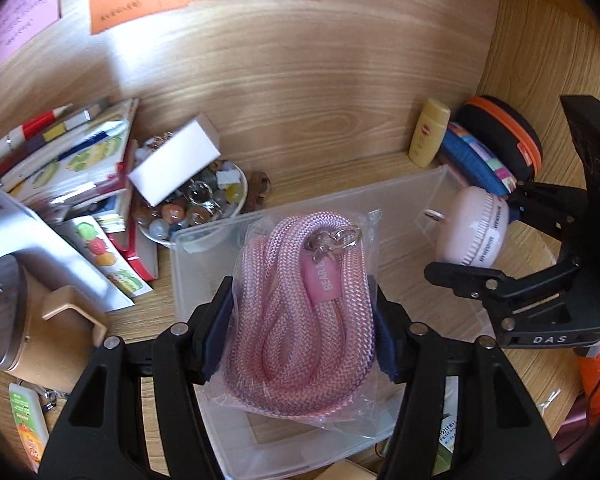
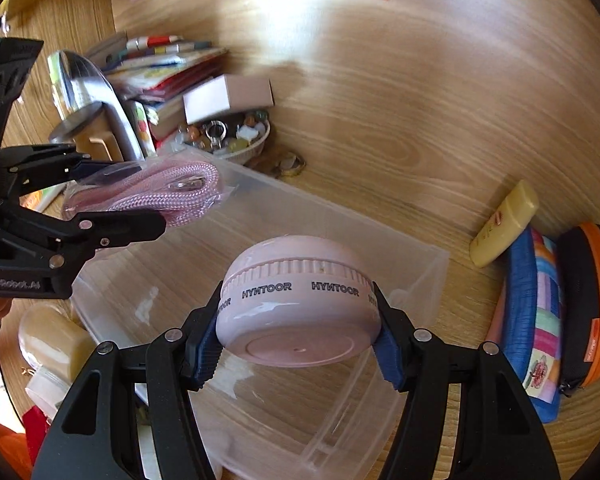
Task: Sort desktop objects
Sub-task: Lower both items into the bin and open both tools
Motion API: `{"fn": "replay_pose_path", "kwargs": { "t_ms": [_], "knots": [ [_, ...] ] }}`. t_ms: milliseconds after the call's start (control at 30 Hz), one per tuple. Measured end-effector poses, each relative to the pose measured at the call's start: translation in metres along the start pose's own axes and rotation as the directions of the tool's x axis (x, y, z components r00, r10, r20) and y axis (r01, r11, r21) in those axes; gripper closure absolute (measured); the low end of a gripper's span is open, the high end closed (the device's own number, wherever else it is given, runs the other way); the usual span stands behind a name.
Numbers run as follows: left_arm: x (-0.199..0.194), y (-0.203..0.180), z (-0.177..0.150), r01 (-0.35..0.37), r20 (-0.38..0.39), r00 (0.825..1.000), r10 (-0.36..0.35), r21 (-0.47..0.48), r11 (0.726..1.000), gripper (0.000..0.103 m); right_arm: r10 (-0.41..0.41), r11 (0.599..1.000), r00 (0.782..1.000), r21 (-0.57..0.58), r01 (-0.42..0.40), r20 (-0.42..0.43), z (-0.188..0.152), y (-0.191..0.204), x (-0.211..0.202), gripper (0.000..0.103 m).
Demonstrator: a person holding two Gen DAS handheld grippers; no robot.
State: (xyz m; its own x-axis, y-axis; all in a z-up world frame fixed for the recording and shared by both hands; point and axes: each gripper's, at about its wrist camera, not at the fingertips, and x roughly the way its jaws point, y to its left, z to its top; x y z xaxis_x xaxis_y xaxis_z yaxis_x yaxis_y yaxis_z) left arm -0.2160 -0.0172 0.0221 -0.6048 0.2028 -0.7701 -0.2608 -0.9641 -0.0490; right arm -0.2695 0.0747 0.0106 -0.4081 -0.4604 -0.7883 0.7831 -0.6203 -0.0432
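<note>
The left gripper point(image 1: 300, 320) is closed about halfway on a pink rope lanyard point(image 1: 300, 304) sealed in a clear bag, its blue pads pressing the bundle from both sides. It holds the lanyard over the near left part of a clear plastic bin point(image 2: 432, 264) that sits on the wooden desk point(image 1: 320, 120).

The right gripper point(image 2: 298, 340) stands at a similar width, clamped on a round pink case point(image 2: 300, 304) marked HYNTOOR – held above the bin's right half, flat side toward the camera.

Beyond the bin's far left corner stands a bowl of marbles point(image 1: 192, 208) with a white box point(image 1: 176, 160) resting on it. Near the desk's right edge a yellow bottle point(image 1: 428, 132), a blue pouch point(image 2: 532, 320) and a black-and-orange zip case point(image 2: 592, 304) lie side by side.
</note>
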Motion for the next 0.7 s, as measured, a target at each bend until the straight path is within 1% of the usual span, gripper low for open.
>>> {"fn": "replay_pose_path", "kwargs": {
  "t_ms": [233, 400, 567, 700],
  "knots": [
    [0.017, -0.004, 0.000, 0.000, -0.048, 0.999, 0.001, 0.022, 1.000, 0.043, 0.007, 1.000, 0.999, -0.011, -0.007, -0.053, -0.004, -0.004, 0.017, 0.043],
    [0.027, -0.007, -0.001, 0.007, -0.084, 0.996, -0.004, 0.033, 0.999, 0.043, -0.018, 0.999, 0.995, -0.052, 0.012, -0.098, -0.004, -0.001, 0.028, 0.043],
    [0.035, -0.008, -0.002, -0.002, -0.110, 0.994, 0.007, 0.047, 0.999, 0.043, -0.039, 0.996, 0.990, -0.090, 0.026, -0.137, -0.003, 0.002, 0.035, 0.043],
    [0.041, -0.005, -0.002, 0.016, -0.144, 0.990, -0.011, 0.033, 0.999, 0.043, -0.048, 0.993, 0.986, -0.110, 0.030, -0.162, -0.004, 0.004, 0.037, 0.043]
  ]
}}
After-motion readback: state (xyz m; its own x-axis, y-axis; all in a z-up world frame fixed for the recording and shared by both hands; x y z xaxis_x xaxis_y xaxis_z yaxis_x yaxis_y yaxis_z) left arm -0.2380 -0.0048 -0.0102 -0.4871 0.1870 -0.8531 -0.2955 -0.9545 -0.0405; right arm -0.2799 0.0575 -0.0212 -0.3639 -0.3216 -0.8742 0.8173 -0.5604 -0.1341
